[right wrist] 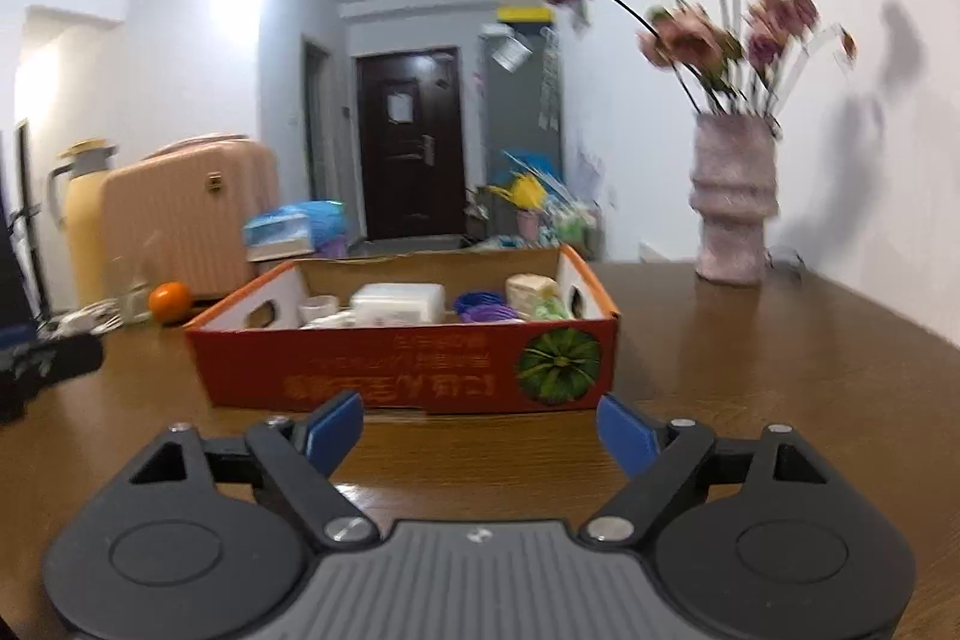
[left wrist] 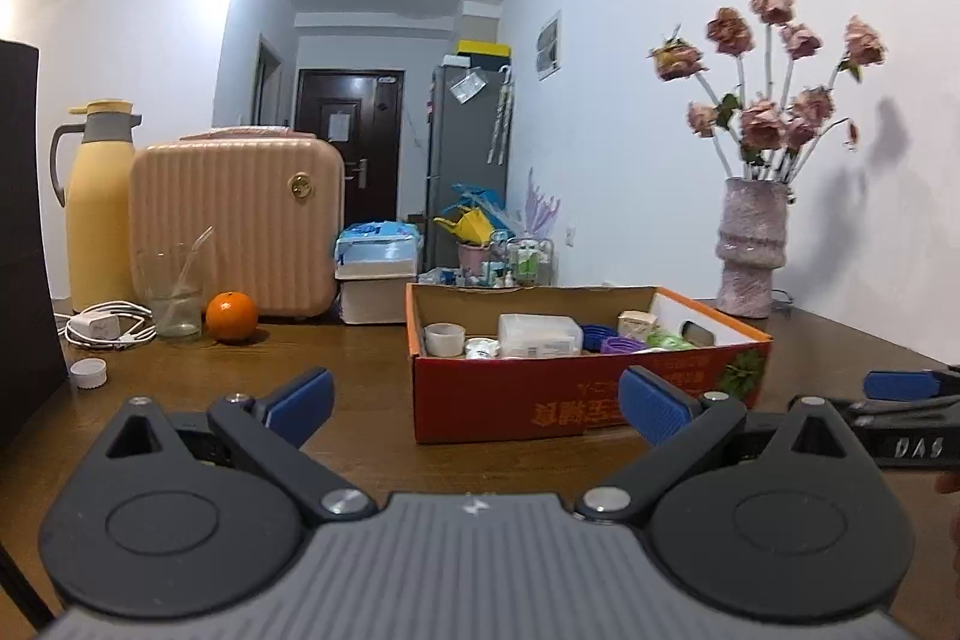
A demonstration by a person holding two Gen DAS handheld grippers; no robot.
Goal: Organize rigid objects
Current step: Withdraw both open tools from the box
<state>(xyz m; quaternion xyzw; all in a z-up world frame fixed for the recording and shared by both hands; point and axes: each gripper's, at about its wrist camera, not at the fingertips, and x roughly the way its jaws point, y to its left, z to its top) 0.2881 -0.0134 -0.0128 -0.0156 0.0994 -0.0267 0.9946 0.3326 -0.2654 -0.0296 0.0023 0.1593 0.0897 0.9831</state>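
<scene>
While both grippers hovered over the wooden table (left wrist: 372, 370), the left gripper (left wrist: 477, 403) and right gripper (right wrist: 480, 433) had fingers spread wide, holding nothing. The red cardboard box (right wrist: 408, 370) sat just ahead, holding a white container (left wrist: 539, 334) and what looked like purple rings (left wrist: 624, 343).

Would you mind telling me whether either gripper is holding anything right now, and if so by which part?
Nothing is held. The left gripper and right gripper are both open with bare table between their pads, short of the red cardboard box.
</scene>
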